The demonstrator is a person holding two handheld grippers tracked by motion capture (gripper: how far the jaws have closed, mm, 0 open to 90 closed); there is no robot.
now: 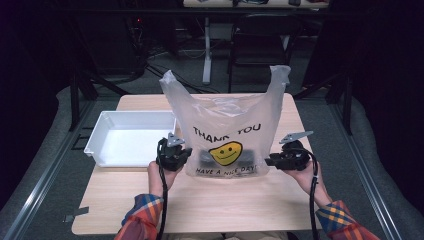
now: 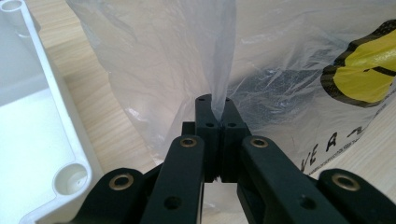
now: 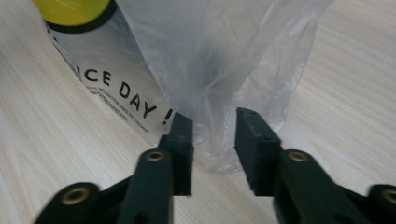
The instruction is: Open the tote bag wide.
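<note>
Jaws: left gripper (image 2: 215,105) pinching crinkly translucent plastic bag (image 1: 227,125) | right gripper (image 3: 212,126) parted around film

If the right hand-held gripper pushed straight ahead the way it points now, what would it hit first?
Most likely the plastic bag: the right hand-held gripper has its jaws apart around the bag's lower corner fold, with nothing else ahead.

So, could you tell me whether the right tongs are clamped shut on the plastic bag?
No, the right tongs stand apart with a fold of the plastic bag between them, and a gap shows beside each pad.
</note>
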